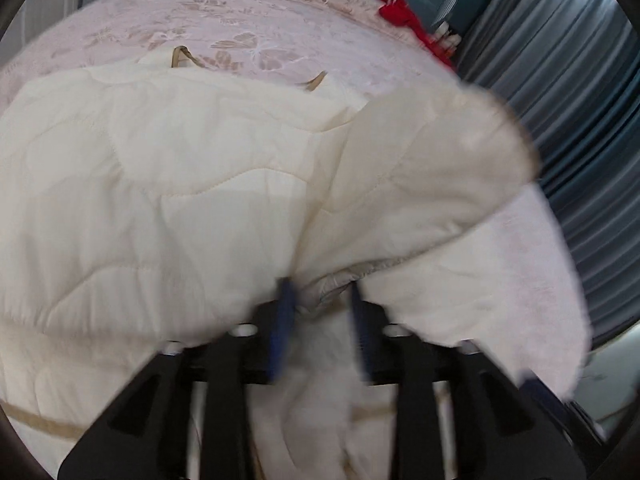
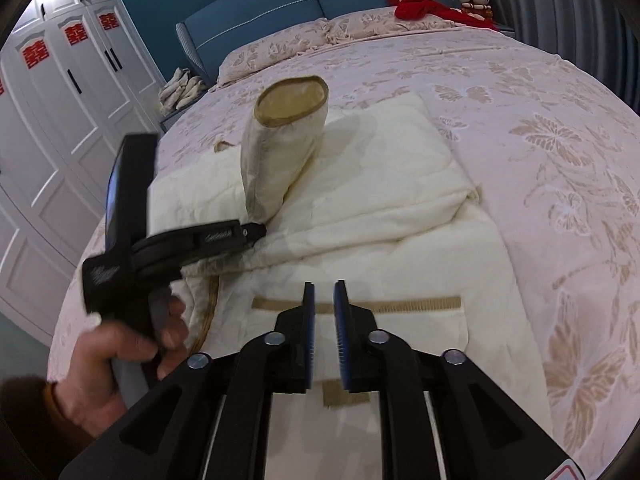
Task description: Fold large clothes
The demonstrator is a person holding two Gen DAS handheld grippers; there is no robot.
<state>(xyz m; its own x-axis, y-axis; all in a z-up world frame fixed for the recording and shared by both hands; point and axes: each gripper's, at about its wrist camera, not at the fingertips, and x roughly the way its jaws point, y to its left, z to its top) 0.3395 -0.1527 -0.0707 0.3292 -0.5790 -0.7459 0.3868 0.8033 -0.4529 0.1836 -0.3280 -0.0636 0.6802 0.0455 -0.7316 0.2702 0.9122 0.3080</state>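
Observation:
A cream quilted jacket (image 2: 384, 208) with tan trim lies partly folded on the bed. My left gripper (image 1: 320, 300) is shut on the jacket's sleeve (image 1: 432, 168) and holds it lifted, blurred by motion. In the right wrist view the left gripper (image 2: 258, 232), held by a hand (image 2: 116, 356), pinches the sleeve (image 2: 280, 152) near its base. The sleeve stands upright with its tan cuff (image 2: 292, 100) open at the top. My right gripper (image 2: 324, 300) hovers over the jacket's pocket (image 2: 360, 332), narrowly open, with nothing between its blue pads (image 2: 309, 312).
The bed (image 2: 540, 128) has a pink floral cover and pillows (image 2: 280, 52) at a blue headboard (image 2: 320, 4). Red cloth (image 2: 424, 6) and dolls (image 2: 476, 0) sit at the far right corner. White wardrobes (image 2: 60, 80) stand left, and grey curtains (image 1: 580, 100) hang right.

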